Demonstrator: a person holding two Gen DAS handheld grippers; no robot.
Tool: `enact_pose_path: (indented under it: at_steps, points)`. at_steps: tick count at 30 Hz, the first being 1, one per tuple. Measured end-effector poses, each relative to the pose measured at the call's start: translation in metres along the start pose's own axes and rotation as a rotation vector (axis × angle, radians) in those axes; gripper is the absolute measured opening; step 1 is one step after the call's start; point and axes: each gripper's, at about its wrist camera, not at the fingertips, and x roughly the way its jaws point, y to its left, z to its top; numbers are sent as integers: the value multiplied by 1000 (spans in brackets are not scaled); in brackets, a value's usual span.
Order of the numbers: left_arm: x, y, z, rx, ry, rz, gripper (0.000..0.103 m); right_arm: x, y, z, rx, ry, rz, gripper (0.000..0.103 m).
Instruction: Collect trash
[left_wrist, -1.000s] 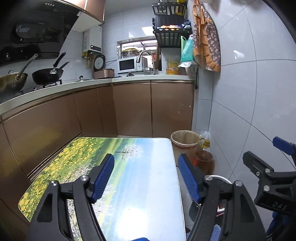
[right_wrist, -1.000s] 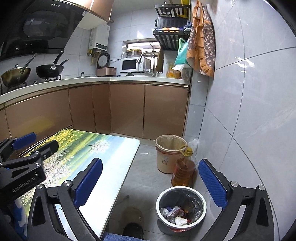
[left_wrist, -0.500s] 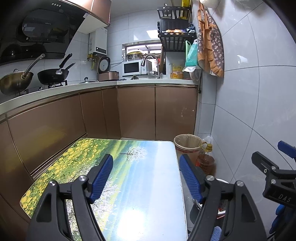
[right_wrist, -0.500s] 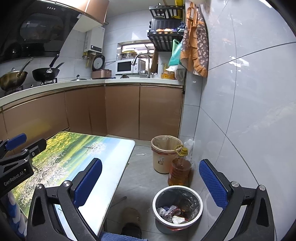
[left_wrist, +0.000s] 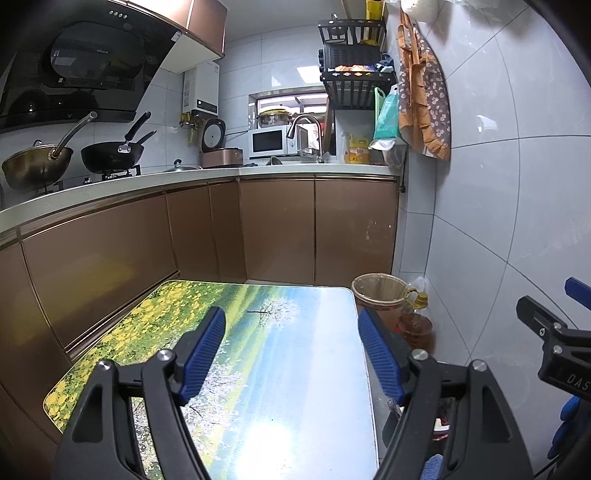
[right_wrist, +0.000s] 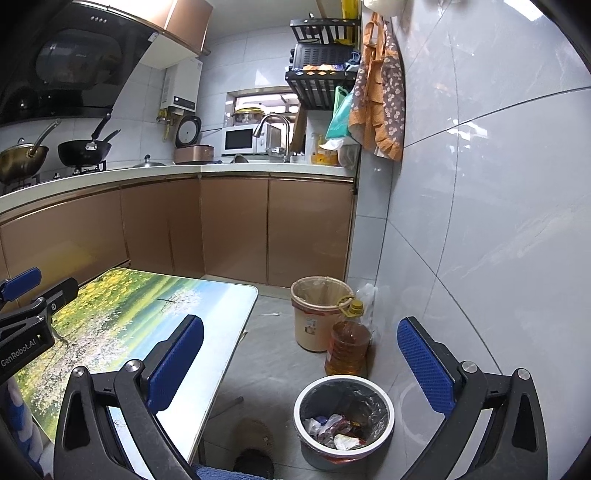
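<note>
left gripper (left_wrist: 291, 350) wide, empty | right gripper (right_wrist: 301, 363) wide, empty | trash bin (right_wrist: 384, 424) below

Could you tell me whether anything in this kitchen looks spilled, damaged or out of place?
Little stands out. A small pale scrap lies loose on the floor beside the beige lined bin. The cooking oil bottle stands upright, and the other trash sits inside the grey bin.
</note>
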Motion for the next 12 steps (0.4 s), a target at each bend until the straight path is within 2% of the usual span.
enact_pose_path:
  at_steps: [12]
  points:
    - [2,2,-2,-3,22,-17,73,-3,-6,0,7,-4,-11,103]
